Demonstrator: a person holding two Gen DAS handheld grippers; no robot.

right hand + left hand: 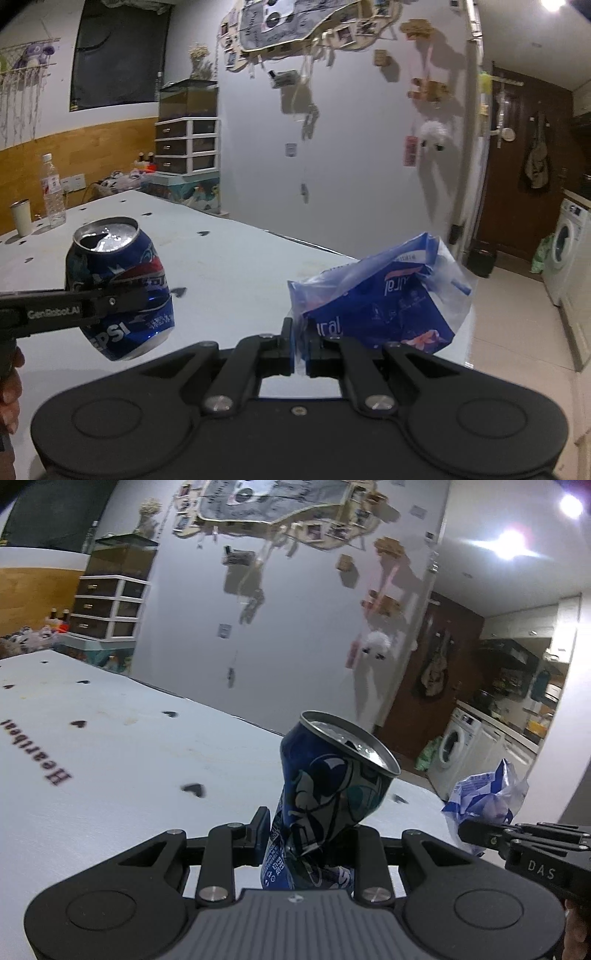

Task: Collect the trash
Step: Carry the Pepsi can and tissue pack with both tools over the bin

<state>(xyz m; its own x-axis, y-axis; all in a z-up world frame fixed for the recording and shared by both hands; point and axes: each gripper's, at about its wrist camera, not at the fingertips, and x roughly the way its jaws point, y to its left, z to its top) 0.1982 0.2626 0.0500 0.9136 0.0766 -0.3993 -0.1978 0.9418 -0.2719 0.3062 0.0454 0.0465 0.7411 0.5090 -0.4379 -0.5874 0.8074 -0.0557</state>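
At the frame's left, a clear plastic bottle (pixel 54 192) stands beside a pale cup (pixel 21 217); a washing machine (pixel 564 243) sits far right.

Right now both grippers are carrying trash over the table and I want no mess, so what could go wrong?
The dented Pepsi can is open at the top and tilted in the left gripper; any leftover drink might spill onto the table. The right gripper pinches only a lower corner of the blue plastic wrapper, so that thin film could slip out.
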